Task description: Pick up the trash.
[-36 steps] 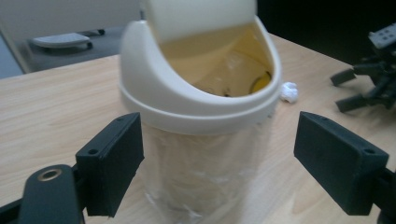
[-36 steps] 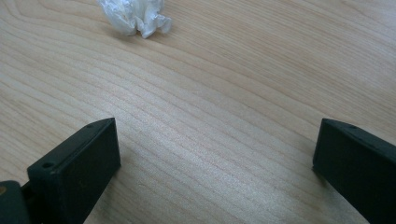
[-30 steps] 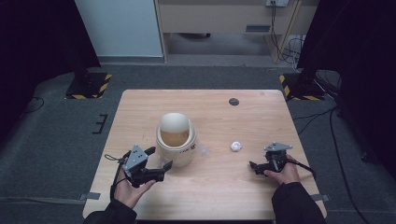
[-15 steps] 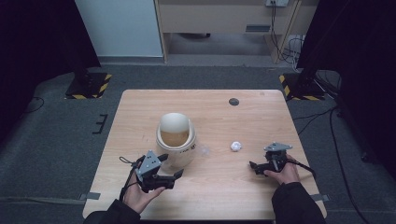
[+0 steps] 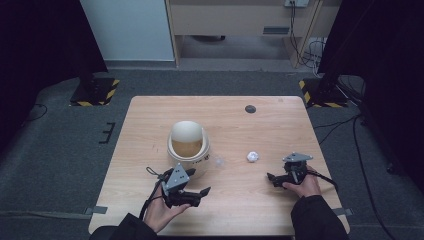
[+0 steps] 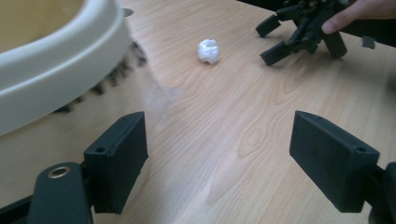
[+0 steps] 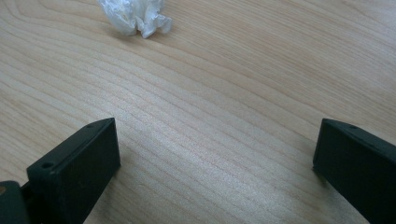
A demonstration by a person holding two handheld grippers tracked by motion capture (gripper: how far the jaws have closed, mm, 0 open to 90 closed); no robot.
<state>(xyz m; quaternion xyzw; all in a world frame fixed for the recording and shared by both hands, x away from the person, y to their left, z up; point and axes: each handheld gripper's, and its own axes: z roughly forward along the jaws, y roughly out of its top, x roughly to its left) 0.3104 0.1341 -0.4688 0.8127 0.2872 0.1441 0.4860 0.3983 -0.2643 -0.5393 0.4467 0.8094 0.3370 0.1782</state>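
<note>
The crumpled white wad (image 5: pixel 253 156) is judged light, soft and easily crushed; take it across its middle with gentle pressure. It is small, wrinkled and paper-like, lying on the bench (image 5: pixel 150 120) between the cream bin (image 5: pixel 188 148) and the right hand-held gripper (image 5: pixel 272 178). The right jaws stand wide, empty. The left hand-held gripper (image 5: pixel 202 196), also wide and empty, has just been closing slightly.

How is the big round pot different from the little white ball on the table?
The pot is much bigger than the paper ball. The pot is smooth, cream and open; the paper ball is crumpled and white. The pot sits beside the left gripper; the paper ball lies nearer the right gripper. Both rest on the table.
</note>
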